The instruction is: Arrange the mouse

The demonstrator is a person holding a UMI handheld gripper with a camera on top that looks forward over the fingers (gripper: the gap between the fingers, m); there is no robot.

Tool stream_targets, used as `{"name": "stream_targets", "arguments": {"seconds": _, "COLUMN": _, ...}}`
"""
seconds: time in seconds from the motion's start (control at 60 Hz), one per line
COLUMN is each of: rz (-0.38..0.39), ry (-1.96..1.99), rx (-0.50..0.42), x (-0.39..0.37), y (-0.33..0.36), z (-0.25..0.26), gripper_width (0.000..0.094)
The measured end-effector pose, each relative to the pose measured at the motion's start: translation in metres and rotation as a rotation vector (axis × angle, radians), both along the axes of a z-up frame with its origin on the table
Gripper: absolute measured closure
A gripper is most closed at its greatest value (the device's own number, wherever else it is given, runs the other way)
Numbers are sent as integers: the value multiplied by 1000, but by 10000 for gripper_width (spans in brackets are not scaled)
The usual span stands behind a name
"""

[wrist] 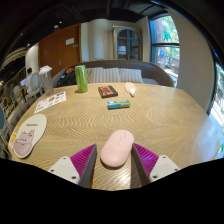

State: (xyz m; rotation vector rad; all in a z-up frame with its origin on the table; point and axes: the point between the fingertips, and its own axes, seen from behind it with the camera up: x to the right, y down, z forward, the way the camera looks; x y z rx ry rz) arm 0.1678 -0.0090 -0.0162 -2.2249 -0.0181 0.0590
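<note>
Fingers [111,160] wide open, pink mouse [117,147] untouched between them on table [150,115].

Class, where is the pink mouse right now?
In the gripper view, the pink mouse lies on the wooden table between the open gripper fingers, untouched.

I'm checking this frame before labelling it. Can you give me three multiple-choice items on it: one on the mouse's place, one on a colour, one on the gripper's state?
1. Where is the mouse?
A. between the fingers
B. on the mouse pad
C. beside the green can

2. What colour is the mouse?
A. black
B. pink
C. blue

3. The gripper is:
A. shut on the mouse
B. open
C. shut on nothing

Answers: 1 A, it lies on the table between the two pads. 2 B, its shell is pale pink. 3 B, gaps show at both sides of the mouse.
</note>
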Motion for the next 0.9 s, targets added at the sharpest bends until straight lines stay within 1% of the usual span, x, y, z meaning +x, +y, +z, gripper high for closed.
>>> {"name": "stream_targets", "arguments": {"seconds": 0.083, "rz": -32, "ry": -9, "rx": -12, "x": 0, "y": 5, "z": 0, "gripper_width": 300}}
{"name": "stream_targets", "arguments": {"seconds": 0.117, "rz": -50, "ry": -9, "rx": -14, "x": 2, "y": 7, "z": -1, "gripper_width": 358}}
{"name": "stream_targets", "arguments": {"seconds": 0.267, "rz": -117, "ry": -17, "rx": 11, "x": 3, "y": 7, "z": -1, "gripper_width": 392}}
{"name": "stream_targets", "arguments": {"seconds": 0.383, "rz": -186, "ry": 2, "rx": 15, "x": 4, "y": 2, "z": 1, "gripper_width": 499}}
{"name": "stream_targets", "arguments": {"seconds": 0.433, "rz": -217, "ry": -6, "rx": 11, "x": 3, "y": -2, "z": 5, "gripper_width": 517}}
{"name": "stream_targets", "arguments": {"seconds": 0.45, "rz": -217, "ry": -13, "rx": 22, "x": 0, "y": -3, "z": 10, "gripper_width": 517}}
{"name": "stream_targets", "arguments": {"seconds": 0.517, "rz": -178, "ry": -56, "rx": 101, "x": -33, "y": -3, "z": 45, "gripper_width": 517}}
{"name": "stream_targets", "arguments": {"seconds": 0.6, "rz": -92, "ry": -20, "rx": 184, "x": -110, "y": 0, "z": 90, "gripper_width": 519}}
{"name": "stream_targets", "arguments": {"seconds": 0.7, "rz": 30, "ry": -21, "rx": 224, "x": -218, "y": -1, "z": 108, "gripper_width": 518}}
{"name": "stream_targets", "arguments": {"seconds": 0.8, "rz": 110, "ry": 3, "rx": 167, "x": -295, "y": 7, "z": 79, "gripper_width": 520}}
{"name": "stream_targets", "arguments": {"seconds": 0.9, "rz": 156, "ry": 22, "rx": 78, "x": -338, "y": 12, "z": 42, "gripper_width": 519}}
